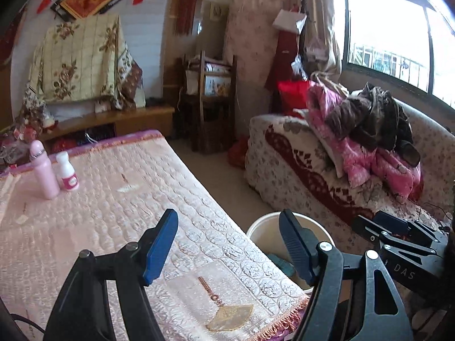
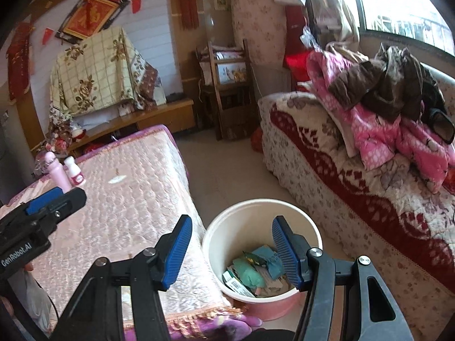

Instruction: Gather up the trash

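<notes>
A white bucket with a pink base stands on the floor between the table and the sofa. It holds crumpled teal paper, wrappers and cartons. My right gripper hovers above the bucket, open, with nothing between its blue pads. My left gripper is open and empty over the table's near corner, with the bucket rim just to its right. Each gripper shows in the other's view: the right gripper and the left gripper. A small white scrap lies on the pink quilted table cover.
A pink bottle and a small white bottle stand at the table's far left. A sofa piled with pink and brown clothes fills the right side. A white plastic bag hangs at lower left. A wooden rack stands at the back.
</notes>
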Motion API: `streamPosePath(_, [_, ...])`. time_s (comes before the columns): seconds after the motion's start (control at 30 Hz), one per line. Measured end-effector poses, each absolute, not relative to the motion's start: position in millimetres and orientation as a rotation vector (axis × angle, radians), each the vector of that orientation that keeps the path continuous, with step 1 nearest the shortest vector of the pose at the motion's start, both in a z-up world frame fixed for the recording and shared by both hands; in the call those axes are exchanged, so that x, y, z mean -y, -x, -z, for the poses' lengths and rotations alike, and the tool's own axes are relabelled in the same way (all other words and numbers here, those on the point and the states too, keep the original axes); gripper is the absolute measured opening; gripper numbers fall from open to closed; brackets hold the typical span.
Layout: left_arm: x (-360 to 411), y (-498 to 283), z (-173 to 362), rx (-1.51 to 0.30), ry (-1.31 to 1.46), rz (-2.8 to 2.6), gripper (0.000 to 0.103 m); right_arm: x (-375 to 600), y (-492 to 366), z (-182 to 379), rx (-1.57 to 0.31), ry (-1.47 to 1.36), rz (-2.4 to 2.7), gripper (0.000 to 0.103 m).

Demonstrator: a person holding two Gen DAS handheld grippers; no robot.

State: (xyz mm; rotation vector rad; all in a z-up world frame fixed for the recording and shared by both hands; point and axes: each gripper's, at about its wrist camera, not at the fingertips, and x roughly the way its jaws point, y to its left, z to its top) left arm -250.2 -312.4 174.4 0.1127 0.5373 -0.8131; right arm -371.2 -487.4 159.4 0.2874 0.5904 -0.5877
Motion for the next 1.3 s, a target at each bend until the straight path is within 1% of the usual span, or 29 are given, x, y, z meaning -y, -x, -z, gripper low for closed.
streamPosePath(0.07, [304, 255, -180, -0.516, -0.102, 0.814, 0.074, 479, 375, -169, -0.563, -0.277, 0.593, 0.064])
streamPosePath(0.13, [297, 259, -185, -0.501, -0.093, 0.814, 0.074, 469, 380, -176, -0.539, -0.266, 0.601, 0.069])
streamPosePath(0.3, [285, 266, -190, -0.476, -0.088, 0.814, 0.074, 450, 387, -189, -0.496, -0.243, 0.606, 0.069])
streamPosePath(0.47, [279, 270, -190, -0.47, -0.077, 0.807, 0.074, 438, 388, -194, -0.493, -0.223, 0.599, 0.069])
streamPosePath(0.8, [280, 275, -193, -0.457, -0.087, 0.796, 0.074, 436, 392, -200, -0.478, -0.216, 0.588, 0.072])
streamPosePath(1.3, [281, 274, -188, -0.471, -0.094, 0.796, 0.074, 438, 392, -198, -0.487, -0.224, 0.592, 0.072])
